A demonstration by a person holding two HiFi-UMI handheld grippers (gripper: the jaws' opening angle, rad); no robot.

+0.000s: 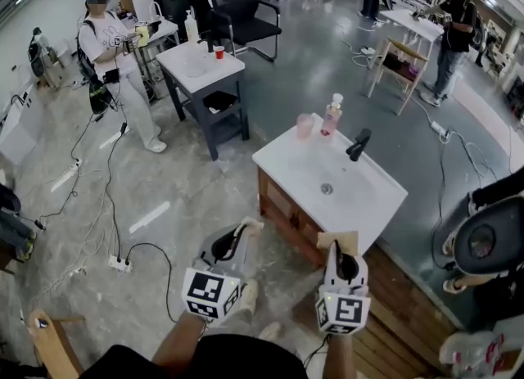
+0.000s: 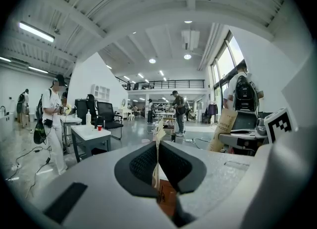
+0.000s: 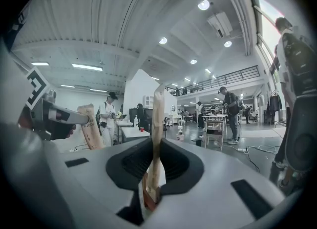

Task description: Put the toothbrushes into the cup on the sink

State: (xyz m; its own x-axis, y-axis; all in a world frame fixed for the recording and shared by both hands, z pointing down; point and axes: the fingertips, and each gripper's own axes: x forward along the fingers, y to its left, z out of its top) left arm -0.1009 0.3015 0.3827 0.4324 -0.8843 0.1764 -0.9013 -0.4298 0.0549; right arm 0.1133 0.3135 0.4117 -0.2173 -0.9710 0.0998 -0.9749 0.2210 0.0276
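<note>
Grip first: my left gripper [image 2: 157, 160] is pinched flat together on a toothbrush in a brown paper sleeve [image 2: 158, 136]. I see it edge-on, as a thin strip running up from between the pads. My right gripper [image 3: 155, 161] is clamped on a second paper-sleeved toothbrush [image 3: 158, 119]. Its jaws stand a little wider, the sleeve rises tall and upright out of them, and its lower end pokes out just below the pads.

From my head camera the two grippers sit side by side, near each other but apart. The left is over the grey floor and the right over wooden planks. Both sleeves point forward toward the sink [image 1: 372, 205], and the right one ends close to the near corner of the wooden cabinet [image 1: 282, 209] under the basin.

Neither toothbrush has reached the pink cup [image 1: 304, 126], which stands empty as far as I can tell at the far left corner of the sink top. A soap bottle [image 1: 332, 115] of pink liquid is just beside it, and the black faucet [image 1: 358, 145] is a little to the right of that.

Farther out, a power strip [image 1: 120, 263] lies on the floor to my left. A second washstand [image 1: 196, 65] carries a red cup [image 1: 219, 52], with a person in a white top [image 1: 110, 46] beside it and a black office chair [image 1: 241, 9] behind. Another person in dark clothes [image 1: 452, 29] stands at a table on the far right.
</note>
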